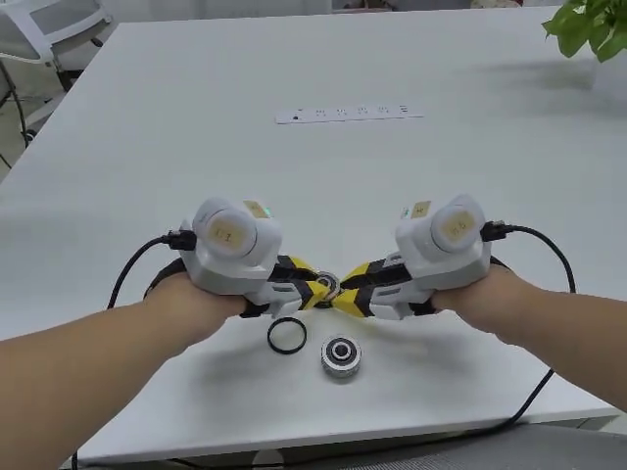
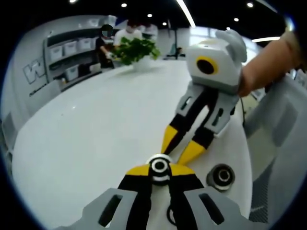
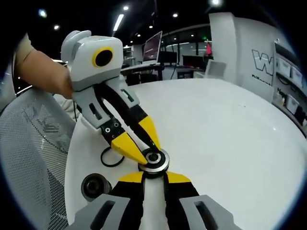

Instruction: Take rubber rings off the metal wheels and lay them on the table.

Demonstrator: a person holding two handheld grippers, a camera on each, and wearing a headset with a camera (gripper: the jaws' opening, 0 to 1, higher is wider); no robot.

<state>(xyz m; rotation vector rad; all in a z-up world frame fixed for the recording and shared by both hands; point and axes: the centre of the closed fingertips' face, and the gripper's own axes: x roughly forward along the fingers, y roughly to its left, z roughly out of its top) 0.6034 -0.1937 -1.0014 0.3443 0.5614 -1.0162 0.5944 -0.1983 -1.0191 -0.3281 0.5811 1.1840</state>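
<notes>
Just above table [image 1: 196, 117] near front edge, my left gripper [image 1: 312, 290] jaws clamp metal wheel [image 1: 326, 285]; right gripper [image 1: 345, 292] jaws pinch its rim. One rubber ring [image 1: 286, 336] lies on table beside second wheel [image 1: 341, 354]. Peeling step, I judge; next needs steady pull apart, then laying ring down.

White table [image 1: 294, 69], power strip [image 1: 349, 114], plant [image 1: 591, 24] (far corner).

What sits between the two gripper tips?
A metal wheel, pinched by left gripper and right gripper; clearest in both gripper views.
</notes>
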